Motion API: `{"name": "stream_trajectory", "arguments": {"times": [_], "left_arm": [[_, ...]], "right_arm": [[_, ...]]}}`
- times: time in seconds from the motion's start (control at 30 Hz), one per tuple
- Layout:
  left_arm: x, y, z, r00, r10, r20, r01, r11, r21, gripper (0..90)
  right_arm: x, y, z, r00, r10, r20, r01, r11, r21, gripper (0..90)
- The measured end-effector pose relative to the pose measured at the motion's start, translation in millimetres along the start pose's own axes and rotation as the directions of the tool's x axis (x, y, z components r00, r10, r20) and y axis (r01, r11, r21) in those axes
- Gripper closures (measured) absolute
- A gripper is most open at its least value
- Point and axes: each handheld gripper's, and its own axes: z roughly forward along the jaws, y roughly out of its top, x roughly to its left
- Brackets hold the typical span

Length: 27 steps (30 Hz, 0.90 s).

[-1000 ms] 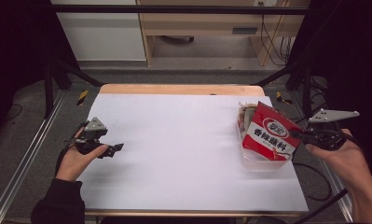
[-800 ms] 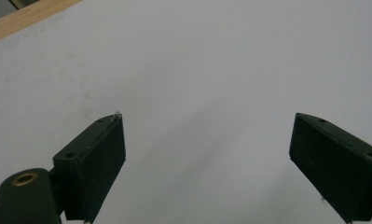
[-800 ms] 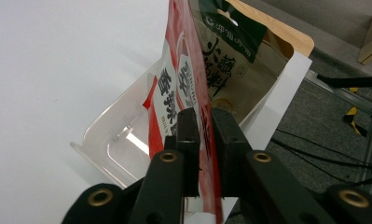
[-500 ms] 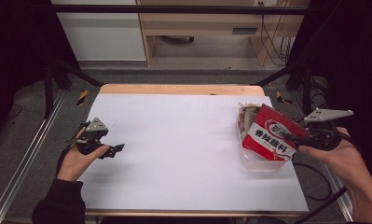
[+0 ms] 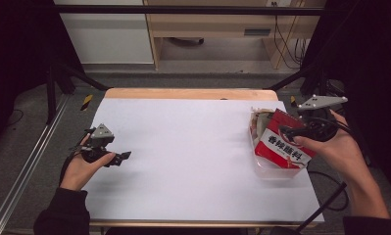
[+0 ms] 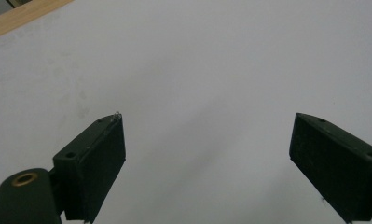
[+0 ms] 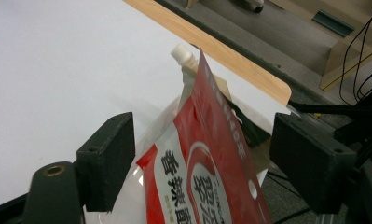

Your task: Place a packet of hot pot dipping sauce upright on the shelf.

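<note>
A red pouch with a white label (image 5: pixel 281 147) stands tilted in a clear plastic bin (image 5: pixel 274 172) at the table's right side, among other packets. My right gripper (image 5: pixel 287 131) hovers at the pouch's upper right edge. Its jaws have just been opening, and in the right gripper view the pouch (image 7: pixel 207 177) rises between the spread pads without touching either; my right gripper (image 7: pixel 202 119) is open. A white-capped spout (image 7: pixel 182 55) pokes up behind the pouch. At the left, my left gripper (image 5: pixel 120 157) rests low over the white table, open, with bare table between its jaws (image 6: pixel 207 119).
The white tabletop (image 5: pixel 193 147) has a wooden strip (image 5: pixel 183 94) along its far edge. Cables (image 5: pixel 330 196) trail off the right side. A metal rail (image 5: pixel 26 166) runs along the left, and a wooden shelf (image 5: pixel 212 29) stands beyond the table.
My right gripper let go of the red pouch, opening wide and drawing back to the right and slightly up. The pouch stays leaning in the bin. The left hand has not moved.
</note>
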Motion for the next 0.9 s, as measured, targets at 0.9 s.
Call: {"name": "stream_trajectory", "arguments": {"times": [0.9], "left_arm": [[4.2, -1.5, -4.3, 0.9999, -0.013, -0.009, 0.013, 0.9998, -0.014, 10.6]], "right_arm": [[40.8, 63.2, 0.8, 0.9968, 0.023, 0.076, -0.016, 0.995, -0.100, 15.6]]}}
